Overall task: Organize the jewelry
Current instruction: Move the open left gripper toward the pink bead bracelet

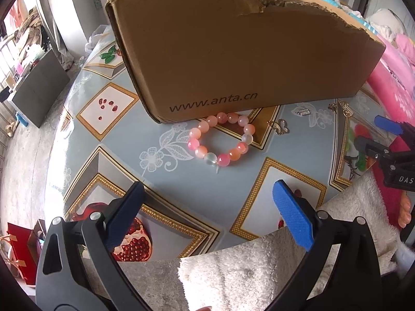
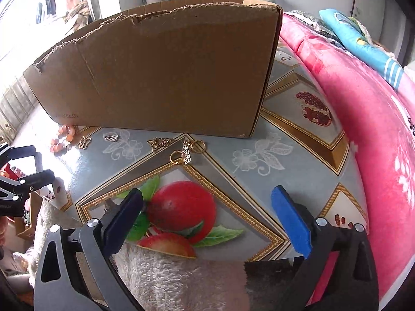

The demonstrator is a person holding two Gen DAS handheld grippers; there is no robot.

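Patterned table | left gripper jaws wide (empty) | right gripper same

both wrist views low over table, facing shared box.

Pink-orange bead bracelet, brown cardboard box, blue-grey fruit-patterned tablecloth
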